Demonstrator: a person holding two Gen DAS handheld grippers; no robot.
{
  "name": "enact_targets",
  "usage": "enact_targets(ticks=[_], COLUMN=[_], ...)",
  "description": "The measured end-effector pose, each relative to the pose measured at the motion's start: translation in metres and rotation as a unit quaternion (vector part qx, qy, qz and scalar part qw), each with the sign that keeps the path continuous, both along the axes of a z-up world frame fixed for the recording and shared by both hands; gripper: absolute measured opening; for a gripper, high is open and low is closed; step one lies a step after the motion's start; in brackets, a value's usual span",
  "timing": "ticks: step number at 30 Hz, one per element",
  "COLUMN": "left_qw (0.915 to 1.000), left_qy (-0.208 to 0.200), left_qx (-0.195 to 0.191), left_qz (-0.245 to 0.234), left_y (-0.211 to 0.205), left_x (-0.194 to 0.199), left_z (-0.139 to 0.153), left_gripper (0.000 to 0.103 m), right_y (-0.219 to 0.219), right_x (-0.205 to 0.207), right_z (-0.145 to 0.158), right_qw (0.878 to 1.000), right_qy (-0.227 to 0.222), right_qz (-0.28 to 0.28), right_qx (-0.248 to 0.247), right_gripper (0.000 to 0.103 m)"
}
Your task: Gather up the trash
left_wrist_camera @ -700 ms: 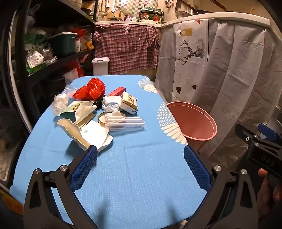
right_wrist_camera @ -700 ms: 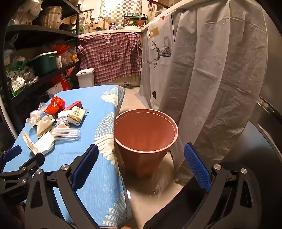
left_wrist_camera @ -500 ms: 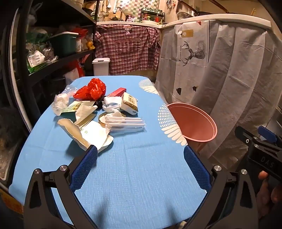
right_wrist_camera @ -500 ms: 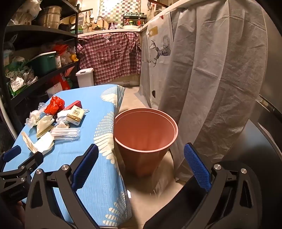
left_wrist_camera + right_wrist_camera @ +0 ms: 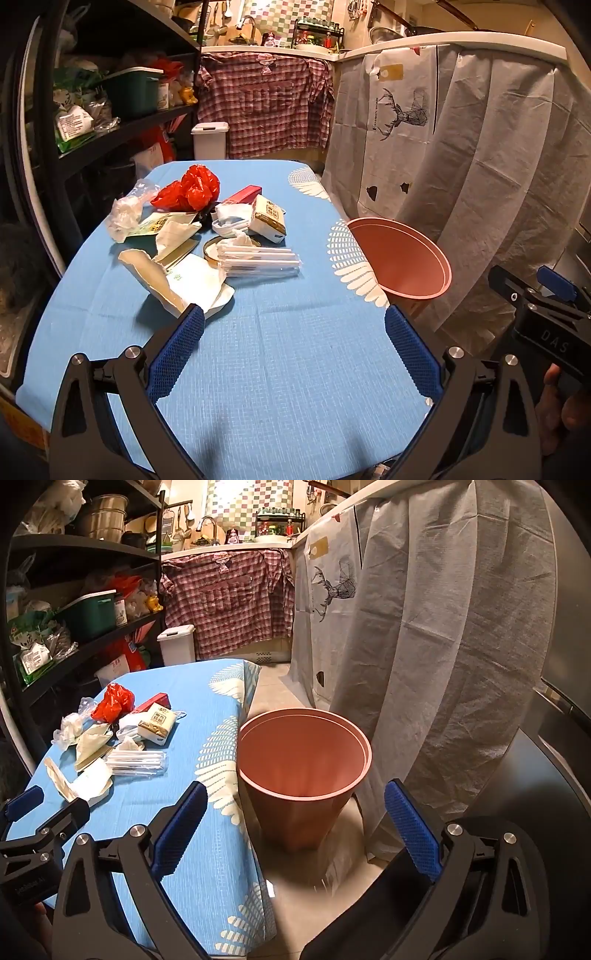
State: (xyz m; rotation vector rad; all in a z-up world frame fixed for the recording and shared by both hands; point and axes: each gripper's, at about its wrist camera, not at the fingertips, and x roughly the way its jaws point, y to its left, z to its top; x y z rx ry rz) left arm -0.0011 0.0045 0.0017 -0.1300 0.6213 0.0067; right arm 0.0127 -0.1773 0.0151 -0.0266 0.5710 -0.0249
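Observation:
A heap of trash lies on the blue tablecloth [image 5: 288, 354]: a red plastic bag [image 5: 188, 190], a crumpled clear bag [image 5: 125, 212], torn paper wrappers [image 5: 173, 277], a pack of straws [image 5: 258, 258], a tissue packet [image 5: 269, 219] and a red box [image 5: 242, 194]. A pink waste bin [image 5: 303, 760] stands on the floor right of the table, empty inside. My left gripper [image 5: 293, 332] is open and empty above the near table. My right gripper [image 5: 295, 812] is open and empty, near the bin.
A black shelf rack [image 5: 110, 122] with a green box stands left of the table. A grey curtain [image 5: 424, 646] hangs right of the bin. A white lidded bin [image 5: 209, 140] and checked cloth stand at the back.
Both views have shifted only slightly; the left gripper edged a little toward the trash heap. Nothing was taken hold of.

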Motion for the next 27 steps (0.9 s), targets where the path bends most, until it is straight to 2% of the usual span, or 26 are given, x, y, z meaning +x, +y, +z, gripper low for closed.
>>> enact_targets(ticks=[27], left_qw=[1.0000], left_qy=[-0.001], left_qx=[0.002], left_qz=[0.000], left_y=[-0.0011], left_x=[-0.0003], left_z=[0.0006], left_gripper=[0.094], right_y=[-0.0009], right_x=[-0.0003], right_z=[0.0026], right_qw=[1.000], right_qy=[-0.004], right_qz=[-0.001], right_qx=[-0.002], right_gripper=[0.095])
